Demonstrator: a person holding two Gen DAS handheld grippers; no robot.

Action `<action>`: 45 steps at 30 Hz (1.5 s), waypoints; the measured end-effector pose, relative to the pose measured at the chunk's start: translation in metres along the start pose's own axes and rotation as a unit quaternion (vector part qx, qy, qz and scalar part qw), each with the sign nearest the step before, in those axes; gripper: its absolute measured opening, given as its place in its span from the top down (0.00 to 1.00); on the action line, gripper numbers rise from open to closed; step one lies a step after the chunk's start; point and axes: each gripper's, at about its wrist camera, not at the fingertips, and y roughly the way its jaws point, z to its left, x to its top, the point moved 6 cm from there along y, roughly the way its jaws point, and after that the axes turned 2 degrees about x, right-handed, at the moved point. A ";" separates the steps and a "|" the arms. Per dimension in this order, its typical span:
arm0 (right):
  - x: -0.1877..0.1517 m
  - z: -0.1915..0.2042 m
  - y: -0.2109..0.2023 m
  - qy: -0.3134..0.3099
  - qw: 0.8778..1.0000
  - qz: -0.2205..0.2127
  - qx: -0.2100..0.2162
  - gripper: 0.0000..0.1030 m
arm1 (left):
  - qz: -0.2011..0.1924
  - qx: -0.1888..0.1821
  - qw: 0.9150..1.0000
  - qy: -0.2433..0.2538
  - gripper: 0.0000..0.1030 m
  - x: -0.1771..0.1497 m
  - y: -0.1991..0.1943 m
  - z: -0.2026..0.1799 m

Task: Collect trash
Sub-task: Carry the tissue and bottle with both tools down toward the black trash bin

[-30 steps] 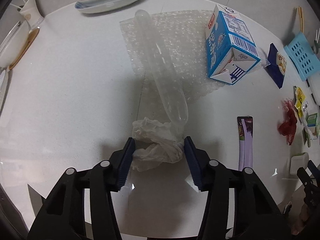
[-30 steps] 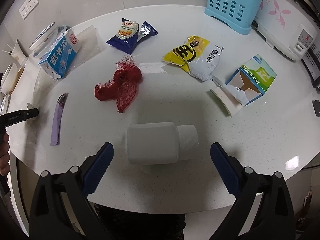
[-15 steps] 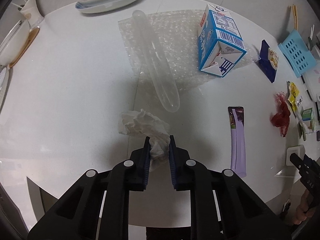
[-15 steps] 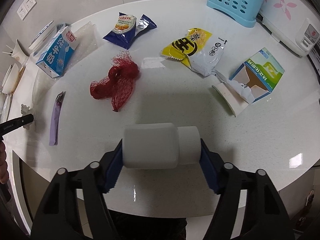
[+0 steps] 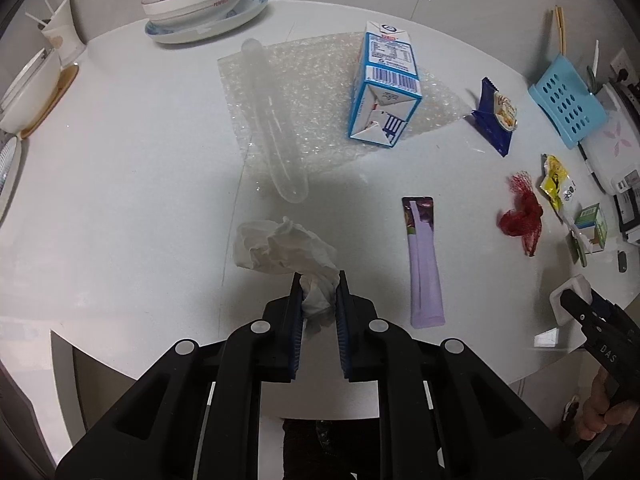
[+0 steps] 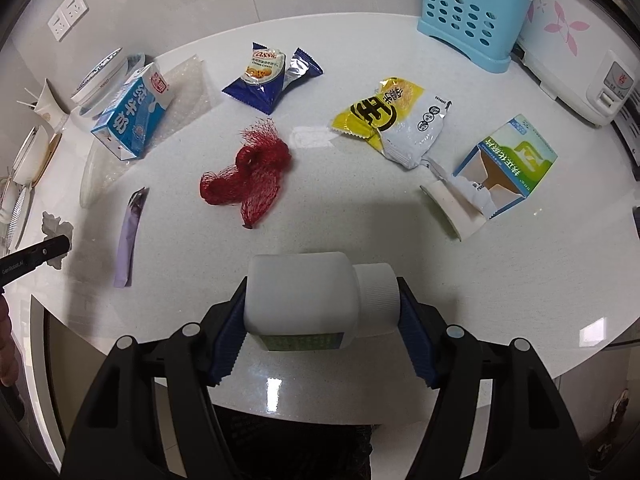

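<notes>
My left gripper (image 5: 319, 280) is shut on a corner of a crumpled white tissue (image 5: 280, 246), which trails onto the white table (image 5: 120, 220). My right gripper (image 6: 322, 292) is shut on a white plastic bottle (image 6: 300, 288) lying sideways, one pad on its base and the other on its ribbed cap. Other trash lies around: a blue milk carton (image 5: 384, 88) on bubble wrap (image 5: 312, 92), a clear plastic tube (image 5: 276, 128), a purple sachet (image 5: 425, 264), a red net (image 6: 248, 172), a blue snack wrapper (image 6: 268, 76), a yellow wrapper (image 6: 392, 116) and a green carton (image 6: 508, 168).
Stacked bowls and plates (image 5: 200, 0) and a paper cup (image 5: 60, 32) stand at the far left. A blue basket (image 6: 468, 28) and a white rice cooker (image 6: 576, 56) stand at the far right. The rounded table edge runs just under both grippers.
The left jaws closed on the tissue and drew it up and back toward the near edge. The right jaws closed on the white bottle and have held still since.
</notes>
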 end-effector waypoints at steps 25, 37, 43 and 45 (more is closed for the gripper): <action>0.001 0.005 -0.081 -0.012 0.997 -0.066 0.023 0.37 | -0.041 -0.047 0.998 0.031 0.87 -0.028 -0.073 -0.068; -0.017 0.005 -0.112 -0.020 0.996 -0.079 0.031 0.37 | -0.052 -0.057 0.996 0.039 0.87 -0.053 -0.096 -0.086; -0.029 0.005 -0.121 -0.023 0.996 -0.081 0.039 0.37 | -0.050 -0.063 0.996 0.039 0.87 -0.072 -0.099 -0.092; -0.035 0.004 -0.123 -0.024 0.995 -0.082 0.043 0.37 | -0.048 -0.065 0.996 0.034 0.87 -0.081 -0.098 -0.093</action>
